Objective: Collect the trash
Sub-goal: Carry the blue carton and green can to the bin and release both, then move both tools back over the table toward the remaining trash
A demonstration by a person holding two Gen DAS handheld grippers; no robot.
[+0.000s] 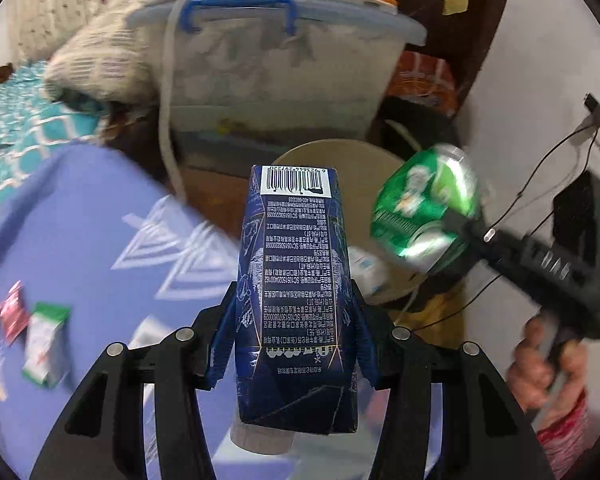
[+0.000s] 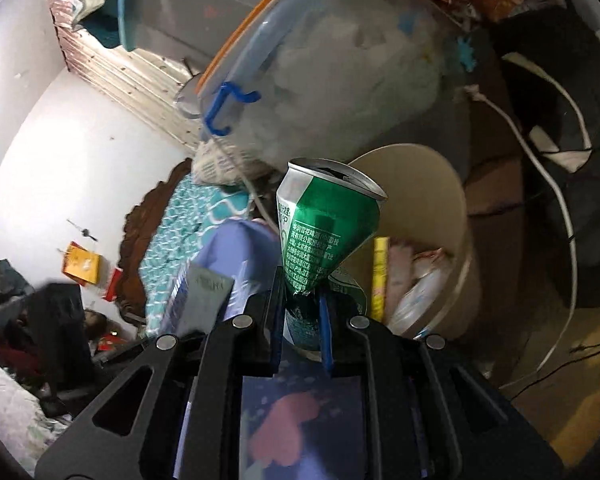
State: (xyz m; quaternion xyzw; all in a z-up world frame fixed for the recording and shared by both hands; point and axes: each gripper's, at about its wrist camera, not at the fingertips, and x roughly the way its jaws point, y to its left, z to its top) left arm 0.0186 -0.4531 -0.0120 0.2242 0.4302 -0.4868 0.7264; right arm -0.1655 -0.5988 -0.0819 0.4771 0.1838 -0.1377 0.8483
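Left wrist view: dark blue rectangular drink carton point(image 1: 296, 292) runs lengthwise away from the camera, clamped in the left gripper point(image 1: 296, 344) jaws. Right gripper point(image 2: 302, 312) jaws pinch a crushed green aluminium can point(image 2: 326, 228), its top pointing up and away, before a beige round bin point(image 2: 440, 200).

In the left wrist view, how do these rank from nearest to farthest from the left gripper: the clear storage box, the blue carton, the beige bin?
1. Blue carton: between the left gripper jaws.
2. Beige bin: just beyond the carton, slightly right.
3. Clear storage box: farthest, at the top behind the bin.
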